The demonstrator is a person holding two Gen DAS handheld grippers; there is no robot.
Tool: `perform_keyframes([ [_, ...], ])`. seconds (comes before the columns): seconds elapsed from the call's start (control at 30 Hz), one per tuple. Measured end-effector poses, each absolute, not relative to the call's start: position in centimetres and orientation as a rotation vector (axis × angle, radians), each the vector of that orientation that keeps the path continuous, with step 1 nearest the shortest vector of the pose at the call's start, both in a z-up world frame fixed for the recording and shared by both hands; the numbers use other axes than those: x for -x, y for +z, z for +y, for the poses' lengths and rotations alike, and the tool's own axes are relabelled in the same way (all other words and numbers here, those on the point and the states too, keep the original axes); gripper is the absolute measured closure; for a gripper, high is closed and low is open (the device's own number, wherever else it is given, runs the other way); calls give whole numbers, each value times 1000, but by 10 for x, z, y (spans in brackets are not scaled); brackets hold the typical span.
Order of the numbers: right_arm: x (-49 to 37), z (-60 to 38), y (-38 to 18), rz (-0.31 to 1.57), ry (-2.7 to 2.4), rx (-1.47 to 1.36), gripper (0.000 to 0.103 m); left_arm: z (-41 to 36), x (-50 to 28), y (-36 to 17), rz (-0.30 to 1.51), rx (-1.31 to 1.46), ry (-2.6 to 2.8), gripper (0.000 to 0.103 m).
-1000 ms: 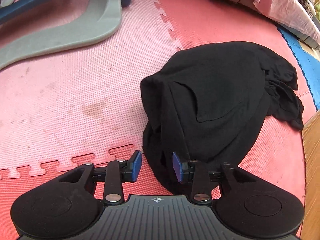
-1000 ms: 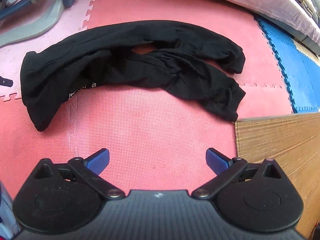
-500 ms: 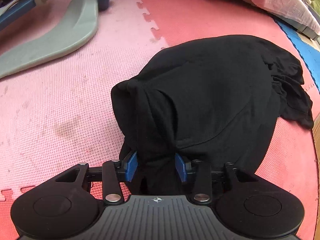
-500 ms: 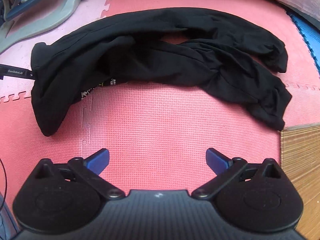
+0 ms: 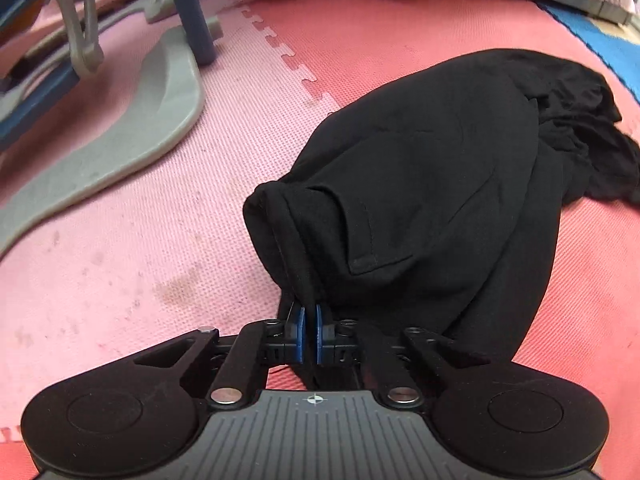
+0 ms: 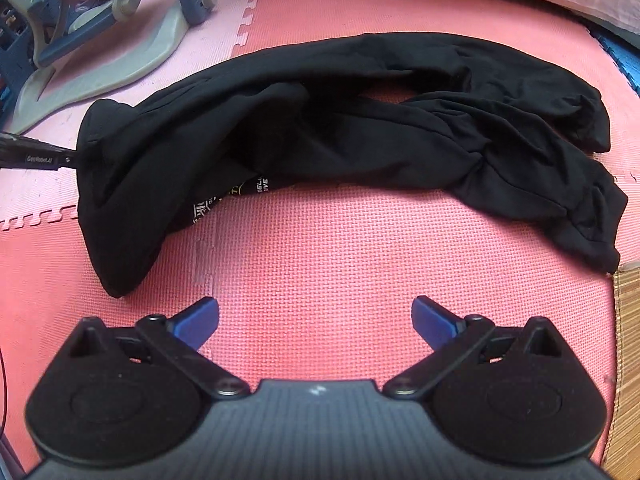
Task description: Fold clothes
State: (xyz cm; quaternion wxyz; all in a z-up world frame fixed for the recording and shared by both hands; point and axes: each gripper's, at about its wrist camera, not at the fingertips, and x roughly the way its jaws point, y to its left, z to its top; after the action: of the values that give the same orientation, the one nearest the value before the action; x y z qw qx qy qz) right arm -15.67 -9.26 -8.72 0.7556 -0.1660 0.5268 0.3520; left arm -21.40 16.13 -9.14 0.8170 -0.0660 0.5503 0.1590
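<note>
A black garment [image 6: 340, 128] lies bunched in a long curved heap on the red foam mat [image 6: 320, 248], its one end reaching onto the pink mat [image 5: 120, 240]. The left gripper [image 5: 310, 332] has its blue fingers [image 5: 299, 334] clenched on a fold of cloth at that end, and the fabric rises from the mat into the pinch. The right gripper [image 6: 316, 320] hangs over bare red mat just in front of the garment, its fingers [image 6: 198, 318] spread wide and touching nothing. A grey curved plastic base [image 5: 120, 120] rests on the pink mat, well apart from the cloth. White lettering [image 6: 228, 200] shows on the garment's underside.
</note>
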Motion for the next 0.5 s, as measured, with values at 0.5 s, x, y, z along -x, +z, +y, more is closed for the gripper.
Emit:
perform_keyframes([
  [0.5,170,-91,-72,1119,773,335,0,207,264,-51,1162,162,450,100],
])
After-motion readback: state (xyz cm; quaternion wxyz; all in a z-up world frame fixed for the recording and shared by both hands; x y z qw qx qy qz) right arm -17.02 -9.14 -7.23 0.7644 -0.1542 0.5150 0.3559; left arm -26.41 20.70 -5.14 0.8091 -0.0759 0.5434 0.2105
